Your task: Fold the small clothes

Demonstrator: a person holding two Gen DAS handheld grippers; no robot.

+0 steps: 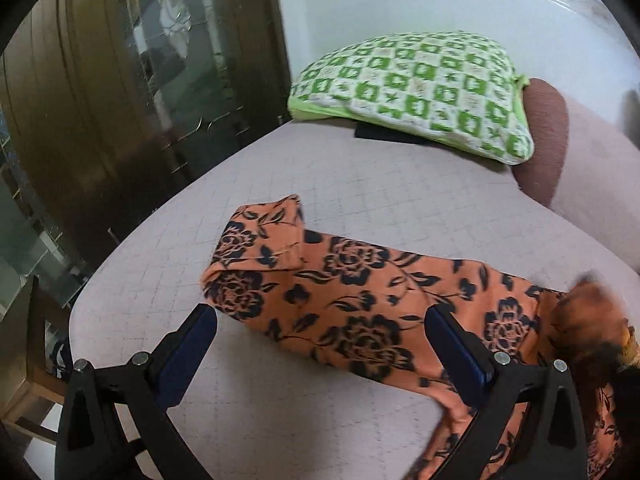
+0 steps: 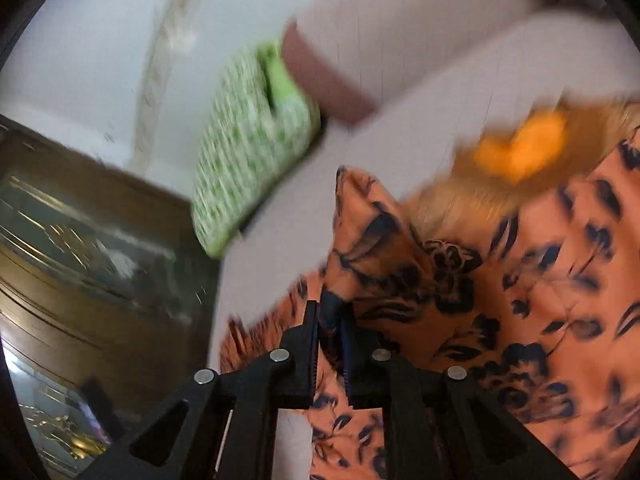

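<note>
Left gripper (image 1: 320,320): fingers spread wide, nothing between the pads, hovering over the orange floral garment (image 1: 360,300), which lies on the pale bed (image 1: 360,176). The garment's far end is folded back, just ahead of the left finger. Right gripper (image 2: 330,320): fingers nearly closed with a fold of the same garment pinched between them; that view is blurred. Only the left view shows the cloth's full layout. Beyond the fingers: green checked pillow (image 1: 420,88), brown bolster (image 1: 544,136), wooden cabinet (image 1: 100,100).

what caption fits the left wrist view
Open left gripper above an orange floral garment on a bed, green pillow behind.
</note>
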